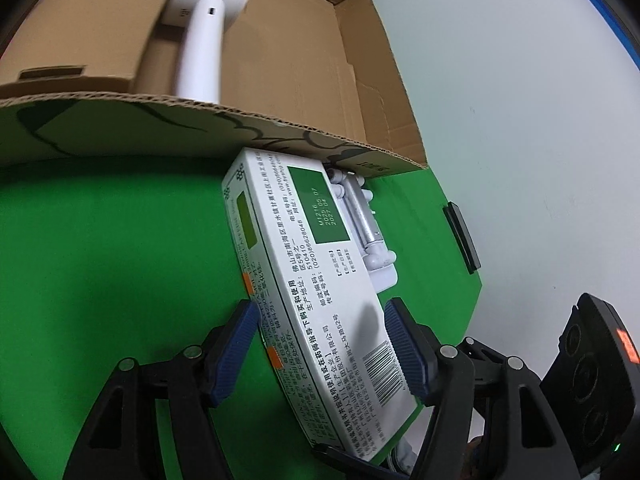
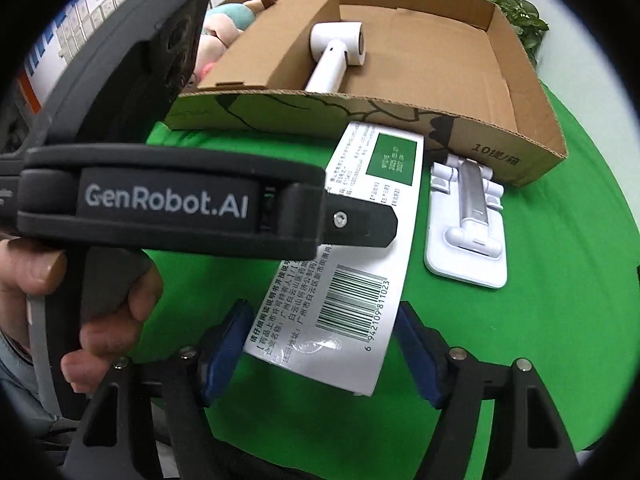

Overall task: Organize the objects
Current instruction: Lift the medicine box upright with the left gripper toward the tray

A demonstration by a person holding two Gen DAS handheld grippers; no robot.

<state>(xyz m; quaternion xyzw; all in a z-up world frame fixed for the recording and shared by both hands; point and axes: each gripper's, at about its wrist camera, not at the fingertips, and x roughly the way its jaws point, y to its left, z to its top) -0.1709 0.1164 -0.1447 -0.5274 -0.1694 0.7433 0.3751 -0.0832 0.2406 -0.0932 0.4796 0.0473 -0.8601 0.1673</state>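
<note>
Blue pads of your left gripper (image 1: 320,344) sit either side of the white medicine box (image 1: 316,280); jaws apart, not clamped as far as I can tell, small gaps visible both sides. Box's long axis runs straight ahead from the jaws toward the cardboard tray (image 1: 384,92), far end nearly touching tray's front wall. Box lies on the green cloth (image 1: 112,248), outside the tray.

Right gripper (image 2: 324,352): jaws also apart, box's barcode end (image 2: 352,304) between them w/o contact. Your left gripper body crosses above the box in the right wrist view.

Judgement: left is the better-placed one; close across the short width, then lift over the wall.

Rel. to the box: white phone stand (image 2: 464,220) just beside it on the right, also near the wall. Inside the tray: white hair dryer (image 2: 336,56) beside a cardboard divider (image 2: 280,36); plush toy (image 2: 224,28) beyond the divider.
</note>
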